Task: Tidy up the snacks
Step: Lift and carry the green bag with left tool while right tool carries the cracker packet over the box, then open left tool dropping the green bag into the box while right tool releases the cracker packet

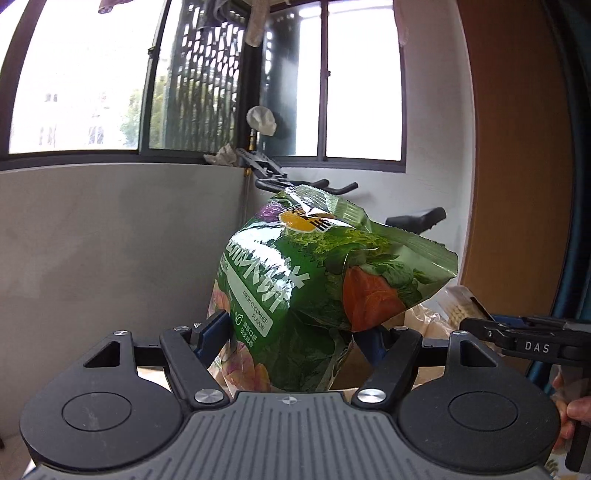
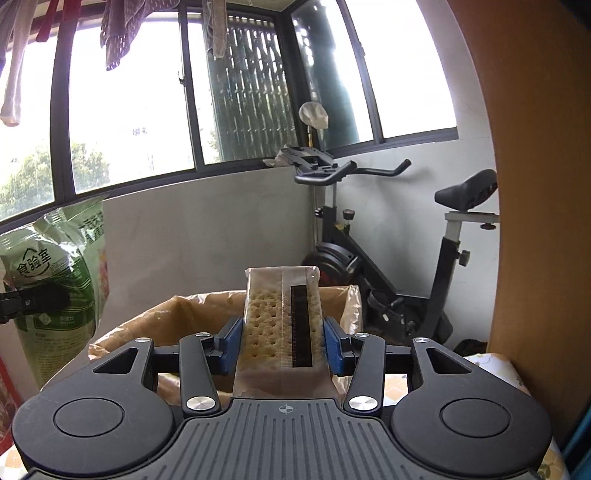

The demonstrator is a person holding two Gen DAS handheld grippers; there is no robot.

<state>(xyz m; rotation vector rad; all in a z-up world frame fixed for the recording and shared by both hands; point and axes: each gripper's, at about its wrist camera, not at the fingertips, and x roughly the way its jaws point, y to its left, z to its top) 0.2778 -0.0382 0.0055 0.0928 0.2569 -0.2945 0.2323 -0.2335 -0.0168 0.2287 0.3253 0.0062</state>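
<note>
1. Clearly, the left gripper (image 1: 291,332) was clenched on a green chip bag (image 1: 310,295), its blue fingers (image 1: 212,328) pressing into the lower part of the bag from both sides.
2. That bag stood roughly upright and tilted to the right, with its crimped top edge leaning toward the wooden panel (image 1: 517,184); "FRESH CUCUMBER FLAVOR" could be read on its front.
3. The right gripper (image 2: 282,341) was closed around a clear pack of crackers (image 2: 280,321), one blue finger (image 2: 231,341) touching each long side of the pack.
4. The cracker pack pointed away from the camera, and its far end hung above the open brown paper bag (image 2: 166,314).
5. From the right wrist view, the chip bag (image 2: 59,273) appeared at the far left, just beside the paper bag and held by a dark finger of the other gripper.
6. From the left wrist view, the end of the cracker pack (image 1: 460,304) showed to the right of the chip bag, with the right gripper's black arm marked "DAS" beside it.
7. An exercise bike (image 2: 388,258) stood in the corner behind the paper bag, below the windows (image 2: 129,110).
8. Clothes (image 2: 114,33) hung at the top of the windows.
</note>
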